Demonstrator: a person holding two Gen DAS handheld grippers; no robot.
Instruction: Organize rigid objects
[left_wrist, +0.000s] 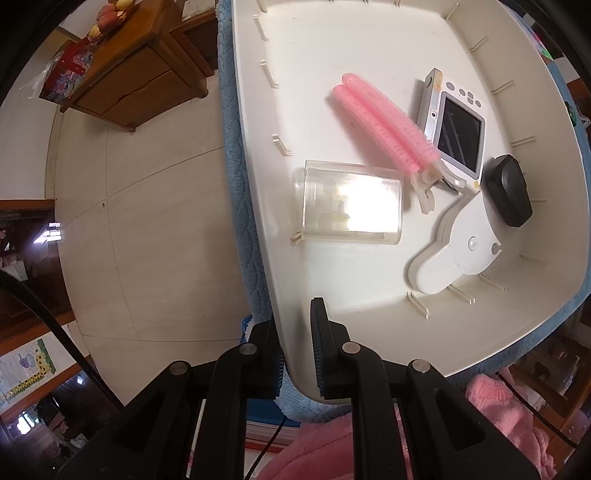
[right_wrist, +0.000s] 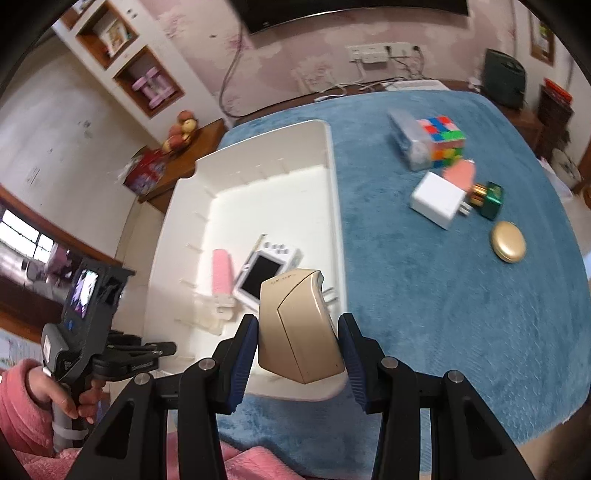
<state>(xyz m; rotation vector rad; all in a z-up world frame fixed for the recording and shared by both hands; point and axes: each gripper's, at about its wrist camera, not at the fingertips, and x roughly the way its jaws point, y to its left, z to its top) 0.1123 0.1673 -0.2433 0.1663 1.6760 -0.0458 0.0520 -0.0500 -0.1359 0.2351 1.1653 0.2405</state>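
Gold charger (right_wrist: 299, 328) sits clamped in our right tool (right_wrist: 298, 345), prongs forward, hanging over the near wall of the white bin (right_wrist: 334, 206). Our left tool (left_wrist: 297, 354) is pinched on the bin's near rim, steadying it. Bin sits at the table's left edge, on the blue cover (right_wrist: 443, 295). Already inside: pink hair clip (left_wrist: 384, 125), small handheld device (left_wrist: 456, 131), clear box (left_wrist: 352, 203), black case (left_wrist: 508, 190). Risks: the smooth, tapered charger could slide out of the pads; a hard drop lands it on the device screen. Cube (right_wrist: 443, 142), white plug (right_wrist: 439, 201) and gold case (right_wrist: 508, 242) are not yet binned.
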